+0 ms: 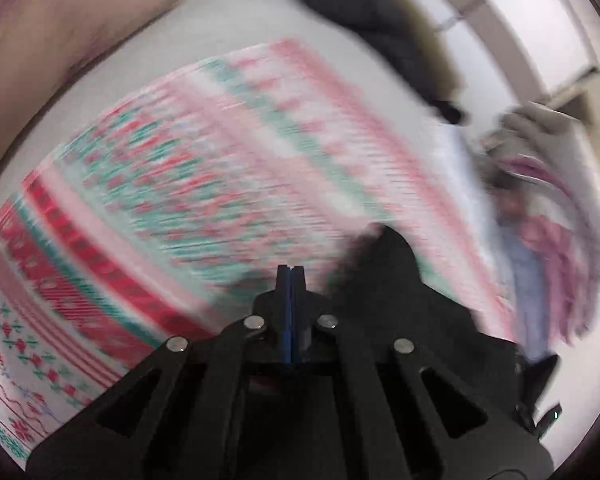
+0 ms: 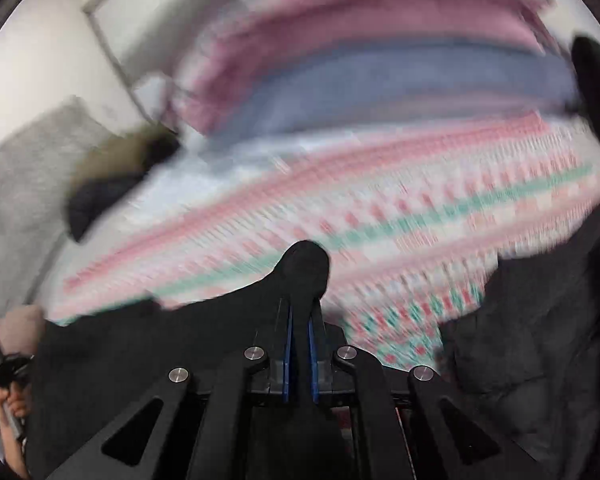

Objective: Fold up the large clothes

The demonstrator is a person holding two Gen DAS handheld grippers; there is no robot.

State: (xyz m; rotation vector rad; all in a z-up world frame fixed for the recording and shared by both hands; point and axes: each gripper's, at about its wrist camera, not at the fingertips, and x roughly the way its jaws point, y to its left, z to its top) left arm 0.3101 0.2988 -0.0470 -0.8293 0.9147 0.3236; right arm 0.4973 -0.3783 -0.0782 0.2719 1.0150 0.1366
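Observation:
Both views are blurred by fast motion. A large black garment (image 1: 396, 280) hangs from my left gripper (image 1: 290, 276), whose jaws are pressed together; the cloth bunches just right of them. In the right wrist view my right gripper (image 2: 301, 312) is shut on a fold of the same black garment (image 2: 304, 268), which spreads left and right below it. Another part of it lies further off (image 1: 360, 8). Under it lies a cloth with red, green and white knit-style patterns (image 1: 180, 184), also seen in the right wrist view (image 2: 380, 208).
A stack of pink, blue and white folded cloth (image 2: 380, 60) lies beyond the patterned cloth. A grey cushion or blanket (image 2: 24, 184) is at the left. A white wall and window frame (image 1: 540, 32) are behind. The person's hand (image 2: 12, 360) holds the other gripper's handle.

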